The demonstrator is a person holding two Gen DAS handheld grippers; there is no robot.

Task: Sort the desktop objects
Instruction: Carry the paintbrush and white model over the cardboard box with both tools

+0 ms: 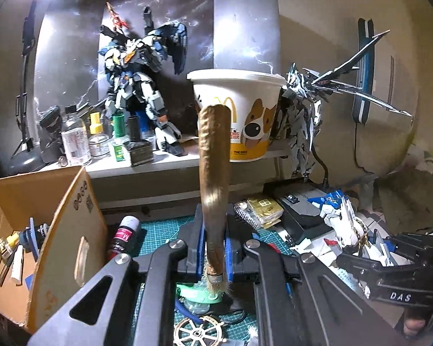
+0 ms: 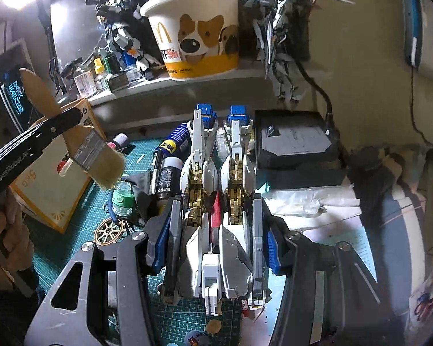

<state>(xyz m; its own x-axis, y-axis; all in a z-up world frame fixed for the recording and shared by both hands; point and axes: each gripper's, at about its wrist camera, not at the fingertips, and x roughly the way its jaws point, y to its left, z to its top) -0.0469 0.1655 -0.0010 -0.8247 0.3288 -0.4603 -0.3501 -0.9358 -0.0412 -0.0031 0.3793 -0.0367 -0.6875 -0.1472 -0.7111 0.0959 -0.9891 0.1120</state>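
My left gripper (image 1: 213,248) is shut on a paint brush (image 1: 212,158). Its wooden handle points away from the camera and its bristles hang back between the blue pads. In the right wrist view the same gripper (image 2: 63,121) holds the brush (image 2: 98,158) in the air at the left, above the mat, with a hand (image 2: 5,230) behind it. My right gripper (image 2: 216,204) is shut on a white, gold and blue robot model (image 2: 236,173), gripped by its sides and pointing forward. In the left wrist view the model (image 1: 343,219) shows at the right.
An open cardboard box (image 1: 57,230) with small tools stands at the left. On the rear shelf are a dog-print paper cup (image 1: 245,121), bottles (image 1: 75,138) and a robot figure (image 1: 138,86). A WD-40 can (image 2: 173,141), spray can (image 2: 167,178), green-capped jar (image 2: 124,199) and ship's wheel (image 2: 108,232) lie on the green mat (image 2: 72,248).
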